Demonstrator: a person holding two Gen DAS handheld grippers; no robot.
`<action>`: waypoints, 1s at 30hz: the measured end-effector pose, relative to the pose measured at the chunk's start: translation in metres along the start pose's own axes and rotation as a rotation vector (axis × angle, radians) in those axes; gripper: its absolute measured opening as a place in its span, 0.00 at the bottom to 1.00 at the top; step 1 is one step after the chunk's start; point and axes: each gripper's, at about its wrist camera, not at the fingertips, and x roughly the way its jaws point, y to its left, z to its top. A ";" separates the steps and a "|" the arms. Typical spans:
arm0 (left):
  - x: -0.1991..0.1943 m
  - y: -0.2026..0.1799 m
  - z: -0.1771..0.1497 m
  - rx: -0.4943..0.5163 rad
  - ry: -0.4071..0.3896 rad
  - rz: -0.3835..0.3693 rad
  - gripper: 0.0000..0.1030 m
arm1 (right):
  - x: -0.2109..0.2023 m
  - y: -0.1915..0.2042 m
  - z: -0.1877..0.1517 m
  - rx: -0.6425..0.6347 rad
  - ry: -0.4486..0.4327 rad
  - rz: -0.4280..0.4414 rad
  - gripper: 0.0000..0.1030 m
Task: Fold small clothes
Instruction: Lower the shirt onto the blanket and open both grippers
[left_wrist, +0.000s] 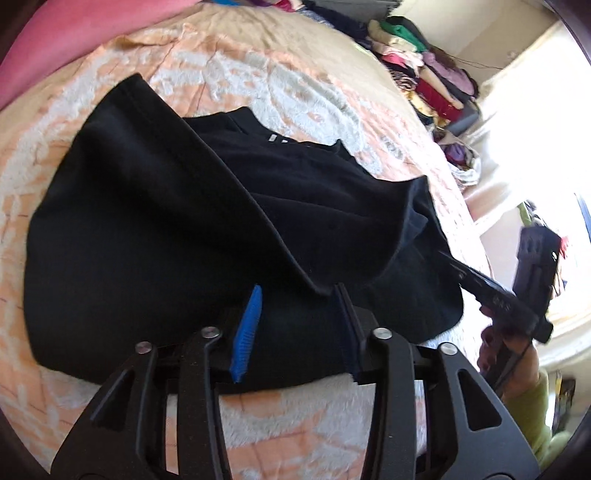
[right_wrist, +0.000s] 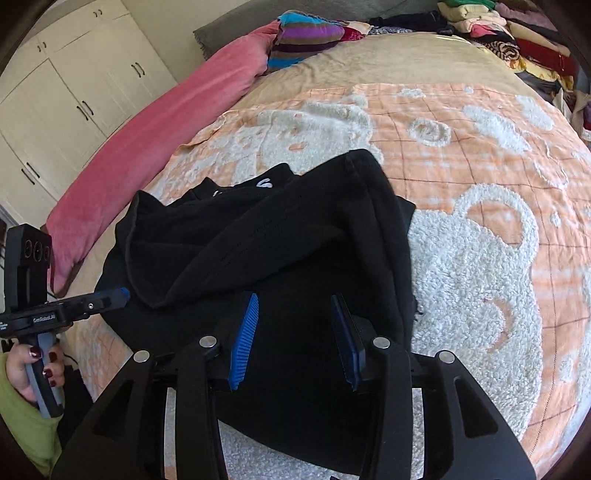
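A black garment (left_wrist: 155, 236) lies on the bed, one side folded over the middle, its collar toward the far side. It also shows in the right wrist view (right_wrist: 295, 240). My left gripper (left_wrist: 297, 291) hovers open just above the garment's near edge, nothing between its blue pads. My right gripper (right_wrist: 295, 299) is open over the garment's other end, also empty. The right gripper also shows in the left wrist view (left_wrist: 454, 264), its tip at the garment's right edge. The left gripper also shows in the right wrist view (right_wrist: 123, 293), at the garment's left edge.
An orange and white fleece blanket (right_wrist: 480, 240) covers the bed. A long pink pillow (right_wrist: 155, 147) lies along the far left edge, with a striped cushion (right_wrist: 306, 40). Piles of clothes (left_wrist: 424, 74) stack along the bed's far right side. White wardrobe doors (right_wrist: 55, 92) stand at left.
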 end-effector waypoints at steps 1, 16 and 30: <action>0.002 -0.001 0.001 -0.016 0.000 -0.012 0.37 | -0.001 -0.002 0.000 0.005 -0.008 0.002 0.39; 0.002 -0.013 0.073 -0.085 -0.128 -0.010 0.01 | 0.001 -0.015 0.003 0.048 -0.047 0.041 0.43; -0.028 -0.007 0.057 0.080 -0.225 0.263 0.52 | -0.008 -0.013 0.005 0.011 -0.109 -0.058 0.42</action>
